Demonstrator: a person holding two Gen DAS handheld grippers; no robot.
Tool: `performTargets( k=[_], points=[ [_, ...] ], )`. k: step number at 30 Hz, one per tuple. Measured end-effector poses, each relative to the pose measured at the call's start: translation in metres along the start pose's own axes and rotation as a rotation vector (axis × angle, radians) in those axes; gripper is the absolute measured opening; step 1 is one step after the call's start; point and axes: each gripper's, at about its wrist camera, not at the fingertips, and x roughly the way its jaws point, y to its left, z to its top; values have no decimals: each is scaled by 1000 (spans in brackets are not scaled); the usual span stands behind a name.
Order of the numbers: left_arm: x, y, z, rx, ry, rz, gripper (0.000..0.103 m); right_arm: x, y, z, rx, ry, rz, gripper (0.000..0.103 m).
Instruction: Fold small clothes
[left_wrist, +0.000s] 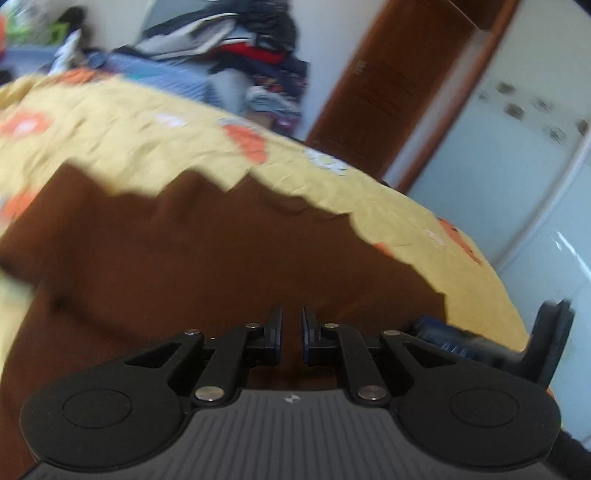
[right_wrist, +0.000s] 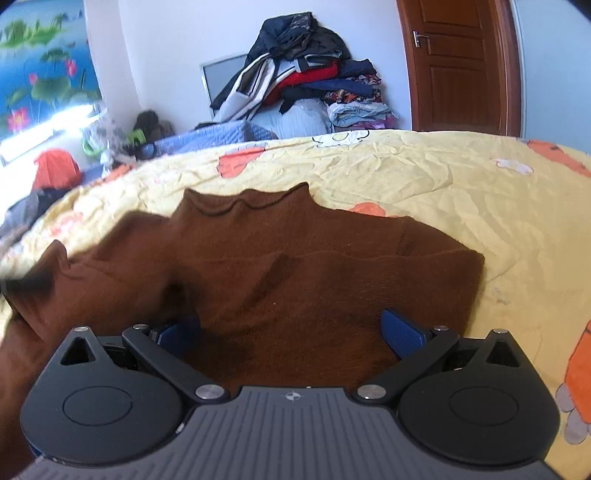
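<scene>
Right up against the lens, the left gripper (left_wrist: 291, 334) has its blue-padded fingers drawn nearly together, only a thin slit between them, and whether any cloth is pinched in that slit cannot be told from this blurred view. Brown knit fills the frame just beyond the fingertips: that is the brown sweater (left_wrist: 207, 258), spread across the bed. Off to the right edge of the same view, a dark blue and black piece of the right gripper (left_wrist: 546, 343) pokes in beside the sweater's edge.

Over on the right wrist camera, the right gripper (right_wrist: 291, 332) is spread wide, its two blue pads far apart, nothing caught between them. Its right pad (right_wrist: 400, 332) rests on or just over the sweater's lower part; the left one is half sunk in a shadowed fold of knit. The brown sweater (right_wrist: 295, 266) lies flat with its wavy collar pointing away from the camera, one sleeve folded across the chest on the right side, the other sleeve trailing out toward the left, bunched and blurred.

Beneath it all sits the yellow bedspread (right_wrist: 424, 184), wrinkled, printed with orange and white cartoon shapes. Beyond the bed, a heap of clothes (right_wrist: 303, 74) is stacked against the white wall, and a brown wooden door (right_wrist: 458, 66) stands to the right of that pile.
</scene>
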Motion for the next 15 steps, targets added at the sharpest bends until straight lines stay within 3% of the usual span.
performTargets(
  k=[1, 3, 4, 6, 9, 12, 15],
  points=[
    [-5, 8, -7, -21, -2, 12, 21, -1, -2, 0, 13, -5, 10, 103],
    [-12, 24, -22, -28, -15, 58, 56, -2, -6, 0, 42, -15, 29, 103],
    [-16, 31, -29, -21, -43, 98, 79, -3, -9, 0, 59, -19, 42, 103],
    [-25, 41, -48, 37, -134, 127, 82, -6, -17, 1, 123, -26, 83, 103],
    [-26, 40, -47, 22, -142, 129, 87, -17, -34, 9, 325, -2, 153, 103],
    [-22, 35, -46, 41, -138, 138, 90, -28, -42, 12, 525, 5, 284, 103],
    [-20, 33, -45, 44, -137, 130, 92, -18, -34, 19, 543, 116, 305, 103]
  ],
)
